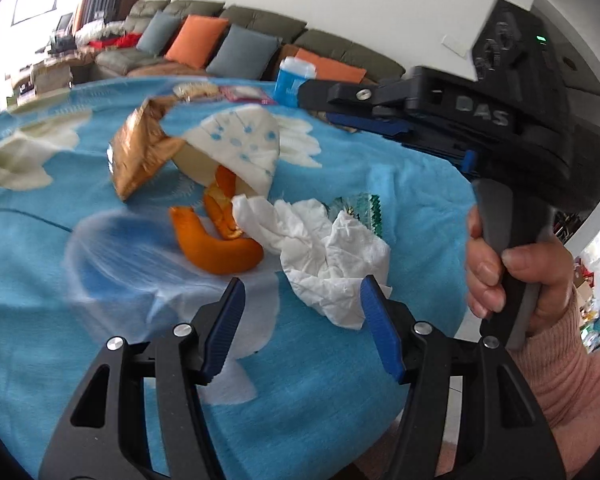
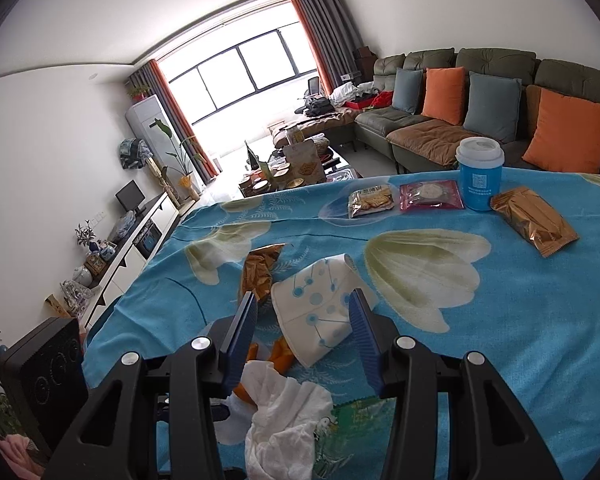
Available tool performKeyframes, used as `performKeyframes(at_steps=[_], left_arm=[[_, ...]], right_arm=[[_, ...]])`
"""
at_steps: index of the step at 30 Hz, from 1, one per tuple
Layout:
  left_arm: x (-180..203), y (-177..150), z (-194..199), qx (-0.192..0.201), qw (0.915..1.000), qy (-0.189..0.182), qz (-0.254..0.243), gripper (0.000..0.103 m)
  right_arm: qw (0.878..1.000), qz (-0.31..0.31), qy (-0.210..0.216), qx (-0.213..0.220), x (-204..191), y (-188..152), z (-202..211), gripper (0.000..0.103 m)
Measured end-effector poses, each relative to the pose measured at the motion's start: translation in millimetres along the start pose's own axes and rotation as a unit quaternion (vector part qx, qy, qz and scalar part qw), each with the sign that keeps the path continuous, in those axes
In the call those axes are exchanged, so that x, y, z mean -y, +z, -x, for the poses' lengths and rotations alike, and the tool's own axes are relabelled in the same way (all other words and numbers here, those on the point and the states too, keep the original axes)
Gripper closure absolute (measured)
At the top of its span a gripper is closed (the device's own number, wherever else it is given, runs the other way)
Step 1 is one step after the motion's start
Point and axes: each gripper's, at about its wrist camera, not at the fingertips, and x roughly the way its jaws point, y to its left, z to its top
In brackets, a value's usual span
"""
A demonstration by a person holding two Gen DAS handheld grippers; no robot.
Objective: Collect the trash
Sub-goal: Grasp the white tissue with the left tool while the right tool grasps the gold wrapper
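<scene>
Both tools gape wide, holding nothing — the left tool (image 1: 302, 308) just near of a crumpled tissue (image 1: 324, 256), the right tool (image 2: 304, 316) straddling a tipped paper cup (image 2: 320, 308) on the blue-clothed surface (image 2: 520, 320).

Blue cloth (image 2: 520, 320): tissue (image 1: 324, 252), peel (image 1: 220, 248), cup (image 2: 324, 316).

Bright daylight from the blown-out window (image 2: 240, 80); fisheye-warped edges, slight motion blur.

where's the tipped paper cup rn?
Paper cup lies on its side mid-table, framed by the open right tool, gold wrapper left, orange peel just nearer.
</scene>
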Motion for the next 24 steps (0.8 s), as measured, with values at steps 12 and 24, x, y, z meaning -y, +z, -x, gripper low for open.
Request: performKeyframes(at_steps=[12, 24], left_arm=[[-14.8, 0.6, -15.4, -0.009, 0.9981, -0.040, 0.047, 0.087], [-32.0, -11.3, 43.0, 0.053, 0.9978, -0.011, 0.037, 0.088]], right_arm=[[1.000, -0.011, 0.021, -0.018, 7.5, -10.0, -9.0, 0.058], [0.998, 0.011, 0.047, -0.029, -24.4, -4.2, -23.7, 0.058]])
